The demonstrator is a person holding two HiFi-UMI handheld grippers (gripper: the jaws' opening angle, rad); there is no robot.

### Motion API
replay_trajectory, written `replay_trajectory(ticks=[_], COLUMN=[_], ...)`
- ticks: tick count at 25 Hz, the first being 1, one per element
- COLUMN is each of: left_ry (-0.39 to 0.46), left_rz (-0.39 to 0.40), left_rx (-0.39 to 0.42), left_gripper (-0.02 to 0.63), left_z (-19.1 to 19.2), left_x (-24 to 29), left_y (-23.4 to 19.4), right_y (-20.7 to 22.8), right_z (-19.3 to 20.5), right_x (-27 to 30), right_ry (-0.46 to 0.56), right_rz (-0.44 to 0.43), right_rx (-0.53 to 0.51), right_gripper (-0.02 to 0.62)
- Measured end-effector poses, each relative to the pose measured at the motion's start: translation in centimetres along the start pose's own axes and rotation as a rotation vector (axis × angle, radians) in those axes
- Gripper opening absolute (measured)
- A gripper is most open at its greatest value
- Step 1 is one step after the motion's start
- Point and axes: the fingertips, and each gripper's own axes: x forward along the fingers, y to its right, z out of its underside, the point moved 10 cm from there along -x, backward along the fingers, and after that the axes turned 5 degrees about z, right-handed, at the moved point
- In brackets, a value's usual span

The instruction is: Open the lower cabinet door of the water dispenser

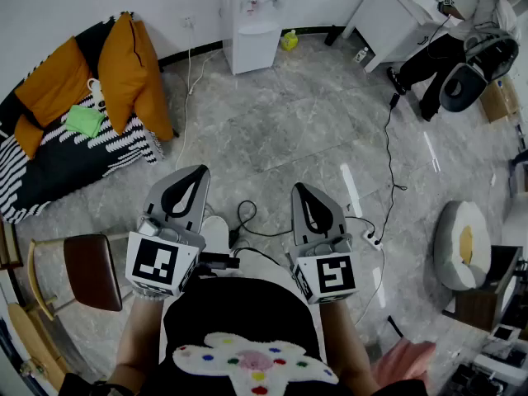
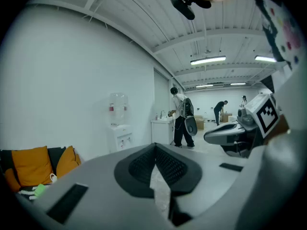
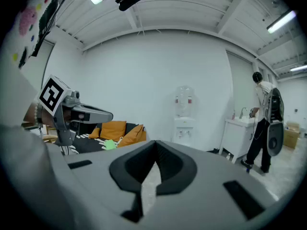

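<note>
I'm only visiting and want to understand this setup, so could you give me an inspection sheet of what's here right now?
Surface: grey stone-look floor, glossy.
Job's things: white water dispenser against the far wall; lower door looks shut, too small to be sure.
Clutter: orange cushions and a green cloth on a striped sofa; brown-seated chair.
Grippers: left claw and right claw both shut and empty, held close to the wearer, far from the dispenser.
Cables: black cable across the floor; white cable near the dispenser.
Surroundings: white sink cabinet; a person beside it.
</note>
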Motion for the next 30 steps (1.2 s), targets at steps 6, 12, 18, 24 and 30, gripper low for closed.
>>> replay_trajectory(ticks=[6,12,18,24,30], left_ry=[0.007,0.006,0.012,0.012,0.028], left_rz=[0.001,0.009,0.004,0.035,0.010], left_rx=[0.002,0.001,-0.011,-0.029,-0.026], left_gripper=[0.012,0.012,0.012,0.111,0.112], left_z=[0.3,0.2,0.4,0.3,-0.1], left_x=[-0.1,-0.1,0.3,1.0,1.2], left_y=[0.0,0.4,0.9,1.6,2.4], right_y=[-0.1,-0.1,0.6,0.8,1.4], right_z=[0.1,0.0,0.4,0.5,0.6], right_x=[-0.1,-0.5,-1.0,-1.1,-1.9], right_ry=[0.008,0.007,0.035,0.028,0.034], right_rz=[0.010,0.009,0.035,-0.004,-0.016], right_rx=[-0.006,-0.006,0.030,0.059,0.058], right_gripper=[0.003,0.003,0.003,0.148,0.146])
